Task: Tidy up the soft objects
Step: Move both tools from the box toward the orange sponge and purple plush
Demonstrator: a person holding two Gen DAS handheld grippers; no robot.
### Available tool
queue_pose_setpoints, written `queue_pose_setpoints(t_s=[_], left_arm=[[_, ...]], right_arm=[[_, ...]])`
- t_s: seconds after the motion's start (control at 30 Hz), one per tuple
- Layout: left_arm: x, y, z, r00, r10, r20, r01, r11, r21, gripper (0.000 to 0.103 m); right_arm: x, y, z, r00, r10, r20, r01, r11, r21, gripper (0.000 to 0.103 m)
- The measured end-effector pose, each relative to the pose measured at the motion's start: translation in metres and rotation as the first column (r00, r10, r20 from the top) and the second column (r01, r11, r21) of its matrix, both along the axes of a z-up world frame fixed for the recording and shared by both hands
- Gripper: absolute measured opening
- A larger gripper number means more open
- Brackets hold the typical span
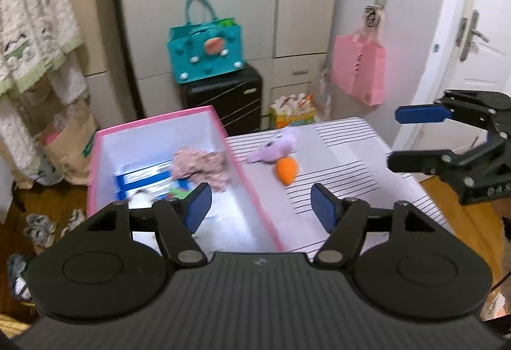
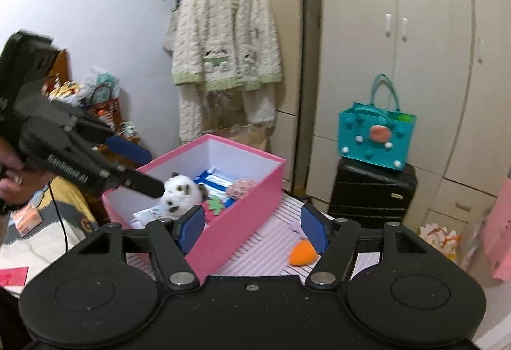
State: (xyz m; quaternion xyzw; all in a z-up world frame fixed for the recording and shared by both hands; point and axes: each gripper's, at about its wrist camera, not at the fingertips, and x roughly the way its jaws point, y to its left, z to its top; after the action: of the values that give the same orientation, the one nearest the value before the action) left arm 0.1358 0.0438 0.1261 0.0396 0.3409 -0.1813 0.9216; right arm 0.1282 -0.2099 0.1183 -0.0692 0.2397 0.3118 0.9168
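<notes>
Pink box (image 2: 236,222) on the striped desk (image 1: 351,190) already holds a panda plush (image 2: 179,193) and a floral cloth (image 1: 201,167). Purple plush (image 1: 274,147) and orange carrot toy (image 1: 286,170) remain outside, just beside it. Left tool (image 1: 260,206) and right tool (image 2: 252,227) both stand apart, empty. Judged partly done.

Your left gripper (image 1: 260,206) stood with its jaws spread wide and nothing between them. Your right gripper (image 2: 252,227) was likewise agape and empty, held level beside it.

The left tongs (image 2: 134,171) bear blurred lettering, not legible.
</notes>
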Motion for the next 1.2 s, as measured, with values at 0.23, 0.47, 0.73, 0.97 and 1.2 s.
queue_pose_setpoints(t_s=[0.23, 0.47, 0.73, 0.97, 1.2], left_arm=[[0.011, -0.055, -0.013, 0.999, -0.044, 0.026, 0.045, 0.998, -0.042, 0.068], [0.024, -0.103, -0.031, 0.998, -0.029, 0.055, 0.035, 0.994, -0.107, 0.068], [0.052, -0.127, -0.076, 0.994, 0.107, 0.035, -0.101, 0.984, -0.146, 0.068], [0.076, -0.133, -0.121, 0.985, 0.17, -0.031, -0.173, 0.98, -0.102, 0.068], [0.084, -0.144, -0.146, 0.979, 0.203, 0.018, -0.202, 0.978, -0.056, 0.068]], right_arm=[[0.017, -0.036, 0.0, 0.998, -0.042, -0.037, 0.043, 0.999, 0.028, 0.073], [0.043, -0.066, -0.002, 0.991, -0.059, -0.116, 0.068, 0.995, 0.07, 0.076], [0.093, -0.082, -0.029, 0.967, -0.052, -0.25, 0.084, 0.989, 0.119, 0.078], [0.133, -0.072, -0.065, 0.921, 0.002, -0.389, 0.083, 0.976, 0.201, 0.078], [0.168, -0.049, -0.103, 0.88, 0.02, -0.474, 0.081, 0.978, 0.192, 0.078]])
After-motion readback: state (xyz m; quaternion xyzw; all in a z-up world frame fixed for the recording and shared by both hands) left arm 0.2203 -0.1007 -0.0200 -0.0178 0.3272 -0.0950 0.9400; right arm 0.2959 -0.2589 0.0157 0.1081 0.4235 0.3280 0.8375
